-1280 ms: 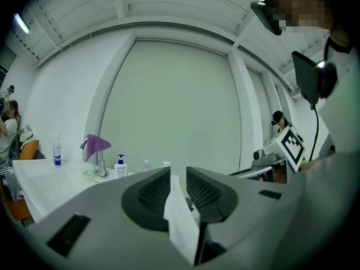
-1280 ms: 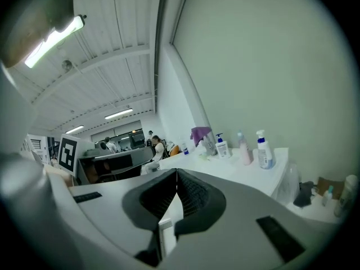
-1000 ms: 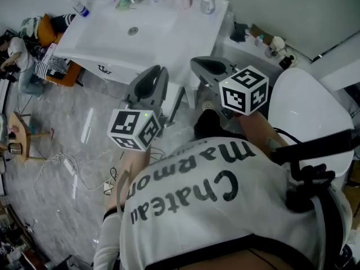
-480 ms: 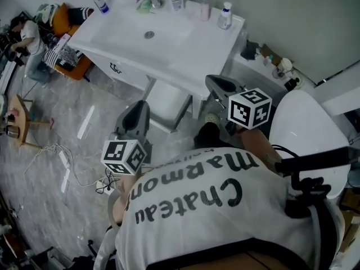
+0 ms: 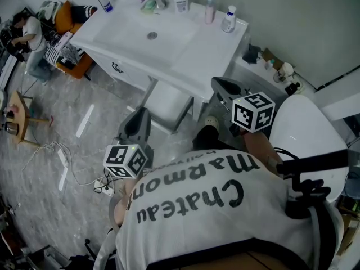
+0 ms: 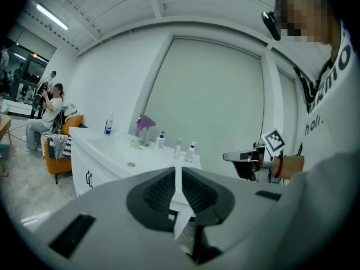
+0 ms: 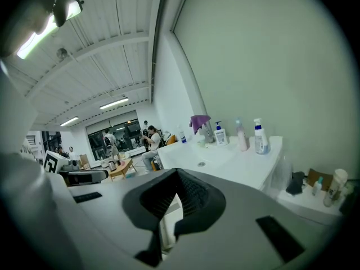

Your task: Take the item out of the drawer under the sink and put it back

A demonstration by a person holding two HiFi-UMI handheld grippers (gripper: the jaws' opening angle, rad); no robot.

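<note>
The item from the drawer shows in none of our views. The drawer front (image 5: 128,75) under the sink (image 5: 169,41) looks closed, its dark handle (image 5: 116,68) at about 11 o'clock in the head view.

Our left gripper (image 5: 139,117) hangs at 7 o'clock from the sink's near corner, over the grey marbled floor (image 5: 67,128), pointing up toward the cabinet. Its jaws are almost together, with only a thin slit between the pads and nothing in it.

Our right gripper (image 5: 220,84) sits at 2 o'clock from the left one, just off the sink's near right edge. Its jaw tips meet and hold nothing.

Three bottles (image 5: 209,10) stand along the sink's back edge at 12 o'clock. A seated person (image 5: 31,35) is at 10 o'clock, and a white rounded fixture (image 5: 304,122) at 3 o'clock.
</note>
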